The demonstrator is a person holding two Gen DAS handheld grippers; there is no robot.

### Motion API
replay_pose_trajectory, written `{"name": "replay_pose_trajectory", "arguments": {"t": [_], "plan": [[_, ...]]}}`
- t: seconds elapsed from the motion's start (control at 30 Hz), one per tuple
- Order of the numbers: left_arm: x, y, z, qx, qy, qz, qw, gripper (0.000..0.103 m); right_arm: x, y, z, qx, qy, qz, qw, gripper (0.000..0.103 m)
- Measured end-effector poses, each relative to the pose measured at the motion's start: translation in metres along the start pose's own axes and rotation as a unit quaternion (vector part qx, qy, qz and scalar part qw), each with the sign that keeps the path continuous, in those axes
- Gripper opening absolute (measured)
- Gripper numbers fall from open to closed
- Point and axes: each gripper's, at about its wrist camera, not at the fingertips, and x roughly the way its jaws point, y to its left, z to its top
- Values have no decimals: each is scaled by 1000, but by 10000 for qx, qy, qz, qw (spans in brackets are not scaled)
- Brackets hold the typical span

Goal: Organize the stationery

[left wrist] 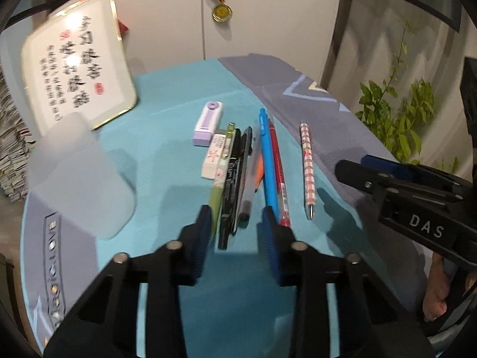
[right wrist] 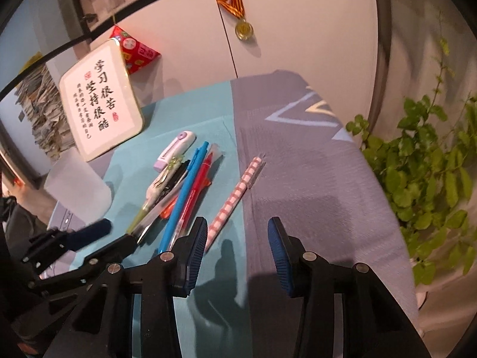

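From the left wrist view, the left gripper (left wrist: 235, 223) hovers low over the tabletop (left wrist: 167, 155) with its jaws spread wide and nothing between them, lined up along the near ends of the pen bundle (left wrist: 247, 176), which lies straight ahead of the jaws, all pointing roughly the same way, as if gathered for one scoop. Just beyond the left jaw's tip sit the green pen (left wrist: 222, 173) and the black marker (left wrist: 231, 185); the blue pen (left wrist: 268, 164) and red pen (left wrist: 278, 176) run up past the right jaw. Farther ahead, beside the bundle, are a white eraser (left wrist: 215, 156) and a purple correction tape (left wrist: 207, 123). Off to the left of the jaws stands a frosted pen holder (left wrist: 80, 176), likely where it all goes. The checked pen (left wrist: 308, 170) lies apart to the right, between the two tools, and the right gripper (left wrist: 369, 168) reaches in from that side. Now the right wrist view: the right gripper (right wrist: 237, 229) also hangs open and empty, its left jaw almost over the near end of the checked pen (right wrist: 232, 200), so I'd judge that stray is its target. The pen bundle (right wrist: 179, 191) lies ahead-left, with the left gripper (right wrist: 110, 235) at its near end and the pen holder (right wrist: 79, 185) beyond.
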Motion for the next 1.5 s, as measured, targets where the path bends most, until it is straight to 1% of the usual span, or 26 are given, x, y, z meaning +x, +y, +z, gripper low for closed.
{"name": "replay_pose_trajectory", "arguments": {"t": [0.07,0.13,0.17,0.2,0.23,0.27,0.37,0.4,0.43,0.47,0.5,0.6,0.7,0.83,1.0,1.13,1.23,1.3,1.33,1.37,1.4,1.43,1.47,1.5], "plan": [[11,0,5,54,79,0,10000,25,12,-1,4,65,136,30,9999,45],[18,1,8,108,146,14,9998,25,22,-2,8,146,266,156,9994,45],[21,0,9,133,172,-4,9998,22,26,-1,8,161,342,186,9991,45],[22,1,9,158,176,-32,9997,16,30,0,9,163,398,234,9988,45],[24,0,9,207,201,-86,9995,13,33,0,9,145,441,259,9986,45],[24,-2,10,265,154,-64,9995,10,37,2,9,97,489,245,9985,45],[26,-4,9,347,135,-84,9993,8,41,11,11,-198,523,84,9984,45],[26,-5,8,359,125,-87,9992,7,42,13,11,-288,507,15,9983,32],[25,-5,8,360,109,-103,9992,7,44,15,11,-345,537,19,9980,21],[23,-5,8,356,91,-117,9993,7,44,14,11,-318,560,29,9979,14],[21,-5,7,352,75,-118,9993,7,43,12,11,-252,604,102,9978,12],[12,-3,3,312,36,-160,9994,7,35,5,8,-65,667,345,9972,11],[-3,1,-4,279,28,-284,9992,7,19,5,1,-103,660,496,9965,11],[-23,0,-19,378,-10,-257,9990,7,-3,6,-14,-196,695,647,9953,11],[-44,2,-52,349,175,-345,9986,7,-26,11,-43,-415,856,643,9934,11],[-56,-3,-78,432,286,-438,9977,7,-39,17,-62,-586,918,608,9922,11],[-63,-10,-96,572,413,-559,9959,7,-45,22,-74,-765,1037,593,9899,11],[-68,-15,-105,721,446,-563,9948,10,-46,28,-79,-919,1109,573,9879,11],[-69,-17,-106,769,433,-547,9946,10,-48,30,-79,-958,1104,572,9876,12],[-71,-18,-106,800,399,-524,9946,10,-50,32,-79,-996,1067,533,9878,15],[-73,-18,-105,814,354,-505,9948,10,-53,33,-75,-1042,970,457,9888,22],[-75,-17,-102,814,270,-490,9951,13,-56,35,-73,-1056,897,415,9895,28],[-76,-16,-99,806,201,-482,9954,26,-58,35,-69,-1060,799,373,9905,45],[-78,-15,-95,785,127,-480,9957,39,-62,36,-63,-1051,630,358,9918,55]]}}
